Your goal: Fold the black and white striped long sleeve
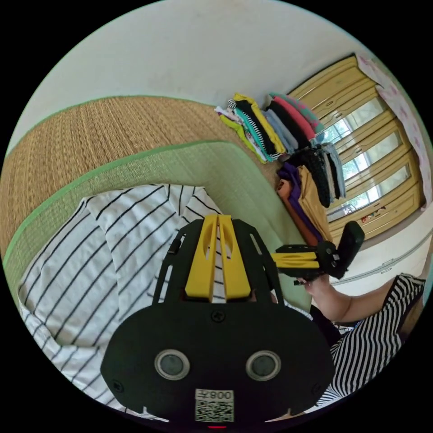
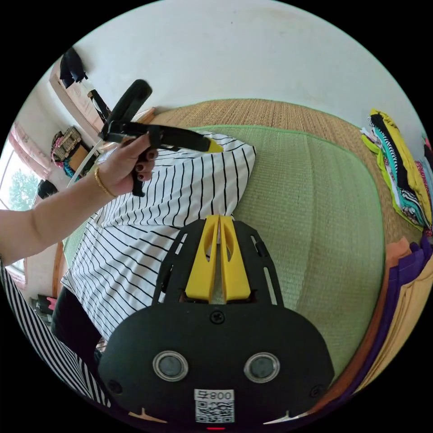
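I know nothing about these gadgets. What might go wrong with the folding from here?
1. Both tongs, left and right, look closed with the striped shirt lying loose under them. If neither holds cloth, the next fold may not pull anything along.
2. The shirt lies rumpled, with layers overlapping, so creases could get folded in.
3. The folded stacks sit nearby on the mat; a wide swing might topple them.

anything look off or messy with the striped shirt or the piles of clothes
Nothing stands out. The striped shirt lies partly folded on the green mat, with a few soft wrinkles. The folded stacks beside the mat look tidy, none toppled. Both the left gripper and the right gripper show their fingers closed.
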`<action>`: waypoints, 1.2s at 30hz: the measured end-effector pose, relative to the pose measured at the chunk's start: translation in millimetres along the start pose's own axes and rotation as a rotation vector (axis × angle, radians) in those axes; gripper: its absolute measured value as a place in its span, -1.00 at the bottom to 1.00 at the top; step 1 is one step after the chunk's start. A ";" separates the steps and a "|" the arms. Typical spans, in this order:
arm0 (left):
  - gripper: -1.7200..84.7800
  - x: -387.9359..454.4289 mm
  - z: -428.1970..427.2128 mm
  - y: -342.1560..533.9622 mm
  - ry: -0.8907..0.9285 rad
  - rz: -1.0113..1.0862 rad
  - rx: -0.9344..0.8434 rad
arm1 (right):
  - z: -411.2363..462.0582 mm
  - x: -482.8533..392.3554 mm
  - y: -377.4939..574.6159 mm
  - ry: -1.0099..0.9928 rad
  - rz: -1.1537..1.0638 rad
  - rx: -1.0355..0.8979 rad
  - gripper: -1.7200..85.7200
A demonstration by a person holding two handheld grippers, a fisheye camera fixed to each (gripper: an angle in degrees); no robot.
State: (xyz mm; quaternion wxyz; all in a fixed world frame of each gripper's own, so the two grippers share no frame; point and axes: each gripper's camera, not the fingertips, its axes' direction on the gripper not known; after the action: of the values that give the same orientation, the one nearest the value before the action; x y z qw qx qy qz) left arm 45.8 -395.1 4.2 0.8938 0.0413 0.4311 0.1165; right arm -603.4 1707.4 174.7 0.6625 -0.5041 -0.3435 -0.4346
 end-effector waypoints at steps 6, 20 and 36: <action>-0.96 -18.3 -43.6 157.0 -0.055 -0.125 0.072 | -29.8 -27.4 -30.5 -0.006 -0.004 0.016 -0.96; -0.96 -108.1 -96.3 428.4 -0.246 -0.488 0.232 | -42.3 -102.8 -108.3 0.101 -0.100 -0.135 -0.96; -0.84 -178.2 -165.9 665.4 -0.297 -0.653 0.472 | -73.6 -160.5 -170.9 0.130 -0.064 -0.185 -0.96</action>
State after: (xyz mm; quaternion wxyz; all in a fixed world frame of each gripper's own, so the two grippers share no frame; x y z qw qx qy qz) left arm -305.7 202.1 152.0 0.9022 0.1222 0.3029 -0.2816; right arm -821.8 1653.5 75.6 0.6200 -0.5226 -0.2742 -0.5170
